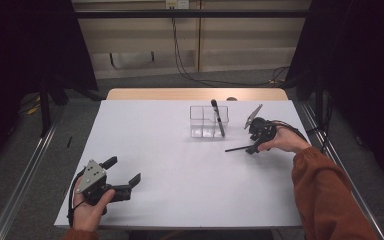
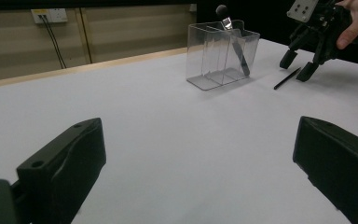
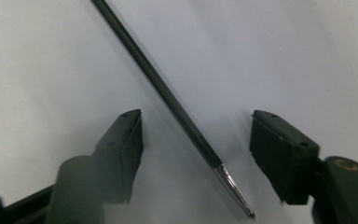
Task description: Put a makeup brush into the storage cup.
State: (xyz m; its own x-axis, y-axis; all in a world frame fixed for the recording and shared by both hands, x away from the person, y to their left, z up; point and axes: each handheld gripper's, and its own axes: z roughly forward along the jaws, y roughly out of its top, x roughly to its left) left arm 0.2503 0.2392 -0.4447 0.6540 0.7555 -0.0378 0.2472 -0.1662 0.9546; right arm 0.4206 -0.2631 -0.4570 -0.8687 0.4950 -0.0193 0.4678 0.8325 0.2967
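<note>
At the white table point(image 1: 180, 175), our right tongs point(image 1: 250, 145) point down over a thin black stick point(image 1: 237, 148) that lies flat on the tabletop. In the right gripper view that stick point(image 3: 168, 95) runs slantwise between the two jaws, its silver tip point(image 3: 235, 193) close to the camera, and bare table shows on either side of it: the jaws are partly spread and neither pad touches it. Our right hand point(image 1: 285, 140) holds the tongs from the side away from the stick, an orange sleeve point(image 1: 325, 195) behind it.

Just beyond these tongs stands a clear plastic box point(image 1: 208, 121) with dividers; a black-handled tool point(image 1: 217, 117) leans in the compartment nearest the right tongs.

Our left tongs point(image 1: 125, 175) rest well apart from all this, near the table's front edge, held in our left hand point(image 1: 90, 207). Their jaws stand wide, with only tabletop between them; in the left gripper view the box point(image 2: 221, 56) and the right tongs point(image 2: 300, 65) lie far ahead of them.
</note>
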